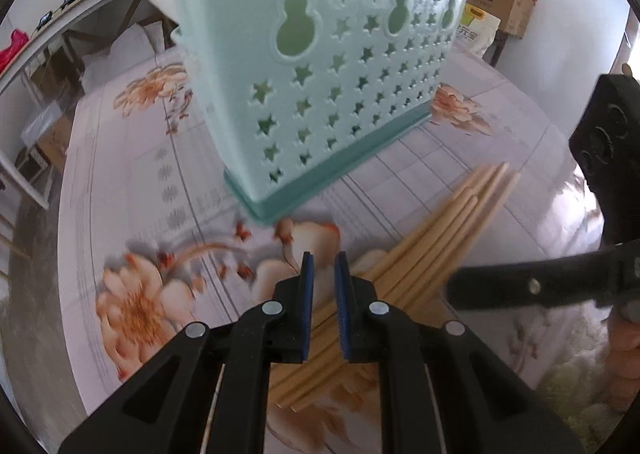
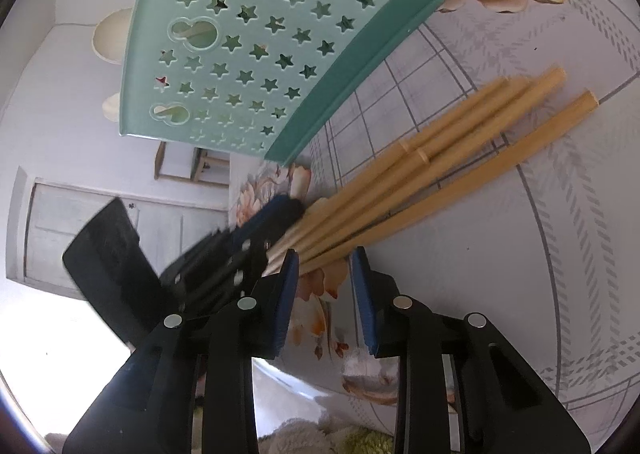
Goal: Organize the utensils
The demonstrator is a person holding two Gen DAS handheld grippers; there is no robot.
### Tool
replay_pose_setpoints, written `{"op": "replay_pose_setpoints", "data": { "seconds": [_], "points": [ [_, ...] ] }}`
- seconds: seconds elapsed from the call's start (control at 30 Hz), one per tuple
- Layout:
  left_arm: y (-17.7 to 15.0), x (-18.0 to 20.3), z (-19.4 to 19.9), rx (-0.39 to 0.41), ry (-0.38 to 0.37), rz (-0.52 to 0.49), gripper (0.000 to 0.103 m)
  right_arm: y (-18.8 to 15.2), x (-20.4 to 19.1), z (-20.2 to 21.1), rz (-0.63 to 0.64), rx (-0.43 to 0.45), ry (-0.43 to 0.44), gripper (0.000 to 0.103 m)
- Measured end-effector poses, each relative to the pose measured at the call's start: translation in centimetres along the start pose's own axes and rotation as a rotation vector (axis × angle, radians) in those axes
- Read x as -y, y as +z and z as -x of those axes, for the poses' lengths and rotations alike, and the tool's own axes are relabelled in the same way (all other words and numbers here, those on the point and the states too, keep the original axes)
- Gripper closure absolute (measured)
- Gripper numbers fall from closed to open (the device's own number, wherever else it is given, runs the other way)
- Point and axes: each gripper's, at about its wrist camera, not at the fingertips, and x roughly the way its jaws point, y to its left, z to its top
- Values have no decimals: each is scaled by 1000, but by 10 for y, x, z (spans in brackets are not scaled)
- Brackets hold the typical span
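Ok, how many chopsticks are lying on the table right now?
4 countable chopsticks, all fanned out in one bundle on the floral tablecloth, just beside the green holder. They overlap at the thin ends, so more may be hidden underneath.

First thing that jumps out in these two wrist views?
The mint-green utensil holder with star cutouts, standing on the floral tablecloth. Next, the bundle of bamboo chopsticks lying beside its base, thin ends toward both grippers; the left gripper sits over them and the right gripper is at their tips.

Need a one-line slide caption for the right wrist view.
Right claw poised at the tips of bamboo chopsticks on a floral tablecloth, beside a mint star-cut holder.
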Motion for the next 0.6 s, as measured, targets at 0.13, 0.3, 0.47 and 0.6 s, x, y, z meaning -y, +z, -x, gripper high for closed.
{"op": "replay_pose_setpoints", "data": {
  "seconds": [0.13,0.3,0.47,0.6],
  "points": [
    [-10,7,5,10,-6,46,93,-2,3,2,-19,16,-17,86],
    [-19,15,10,21,-21,126,93,-5,16,1,-44,44,-51,98],
    [-25,29,13,33,-64,167,93,-2,25,19,-27,77,-87,99],
    [-23,42,11,31,-114,192,94,1,32,32,-11,92,-105,100]
  ]
}}
